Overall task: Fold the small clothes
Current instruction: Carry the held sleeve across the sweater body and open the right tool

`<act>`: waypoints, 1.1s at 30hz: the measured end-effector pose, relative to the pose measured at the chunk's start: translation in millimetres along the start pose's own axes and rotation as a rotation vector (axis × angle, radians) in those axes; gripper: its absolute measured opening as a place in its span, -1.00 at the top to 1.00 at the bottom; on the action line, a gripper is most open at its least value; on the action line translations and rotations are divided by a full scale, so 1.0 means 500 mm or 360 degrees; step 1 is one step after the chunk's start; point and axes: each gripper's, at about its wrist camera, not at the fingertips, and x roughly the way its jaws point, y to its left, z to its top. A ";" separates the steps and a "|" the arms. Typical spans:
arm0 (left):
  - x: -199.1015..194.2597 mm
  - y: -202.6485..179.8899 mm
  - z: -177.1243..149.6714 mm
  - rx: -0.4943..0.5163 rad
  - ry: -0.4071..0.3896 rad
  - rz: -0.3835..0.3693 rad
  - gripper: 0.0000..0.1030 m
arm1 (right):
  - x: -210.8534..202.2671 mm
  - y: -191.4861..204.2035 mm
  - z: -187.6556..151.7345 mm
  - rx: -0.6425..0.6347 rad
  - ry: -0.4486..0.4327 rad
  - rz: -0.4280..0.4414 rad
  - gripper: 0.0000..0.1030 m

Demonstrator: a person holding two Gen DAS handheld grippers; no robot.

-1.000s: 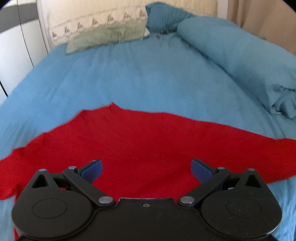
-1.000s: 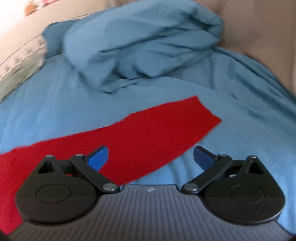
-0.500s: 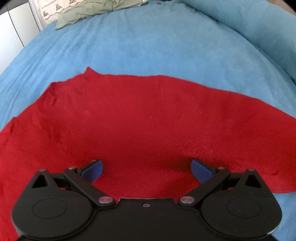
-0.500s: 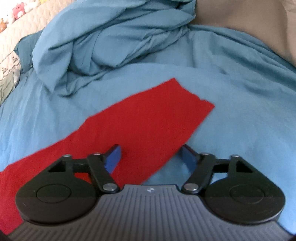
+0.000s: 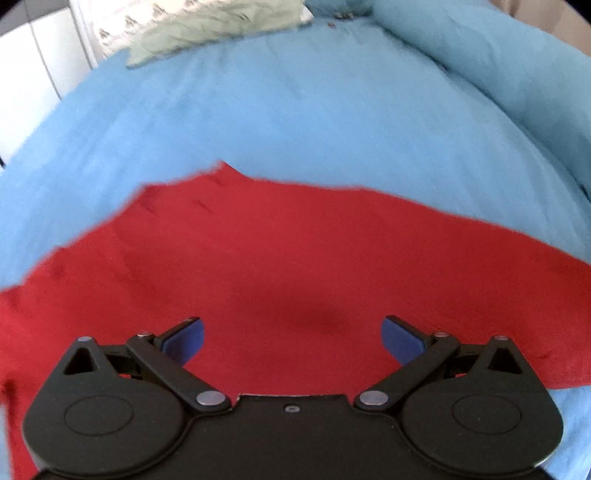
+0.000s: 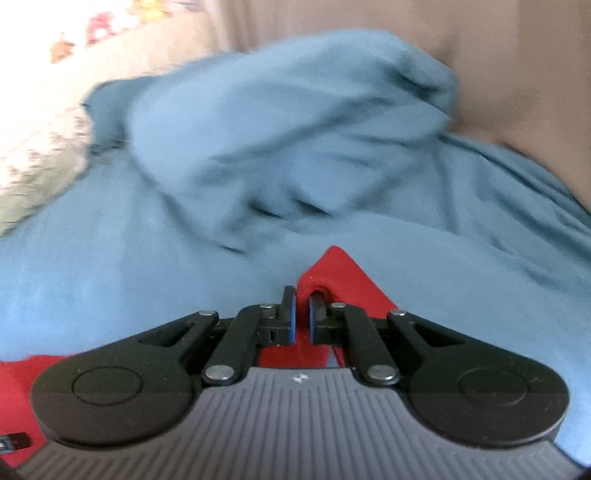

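Note:
A red garment [image 5: 280, 258] lies spread flat on the blue bed sheet [image 5: 295, 118]. My left gripper [image 5: 291, 336] hovers over its near middle with both blue pads wide apart and nothing between them. In the right wrist view my right gripper [image 6: 301, 314] is shut on the red garment's sleeve end [image 6: 343, 275], which bunches up between the pads and rises off the sheet. More red cloth [image 6: 22, 384] shows at the lower left.
A rolled blue duvet [image 6: 288, 147] lies ahead of the right gripper and along the bed's right side [image 5: 498, 66]. A pale green pillow [image 5: 207, 29] sits at the head of the bed. A white wardrobe [image 5: 33, 62] stands at the left.
The right gripper went from wide open over the sleeve to shut on its end and lifted it. The left gripper stayed open and shifted over the garment.

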 end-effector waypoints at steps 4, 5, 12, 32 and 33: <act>-0.053 0.099 0.017 -0.0050 -0.0073 0.0036 -1.00 | -0.057 0.149 0.023 -0.0103 -0.0072 0.0256 0.58; -0.063 0.121 0.019 -0.0063 -0.0082 0.0045 -1.00 | -0.072 0.195 0.025 -0.0132 -0.0086 0.0330 0.58; -0.115 0.346 -0.004 -0.0195 -0.0106 0.0190 -1.00 | -0.158 0.510 -0.026 -0.0281 -0.0055 0.0831 0.58; -0.084 0.614 -0.151 -0.0411 0.0057 0.0281 -1.00 | -0.167 0.869 -0.480 -0.1113 0.0399 0.1169 0.02; -0.086 0.617 -0.148 -0.0401 0.0051 0.0253 -1.00 | -0.178 0.863 -0.476 -0.1127 0.0369 0.1167 -0.37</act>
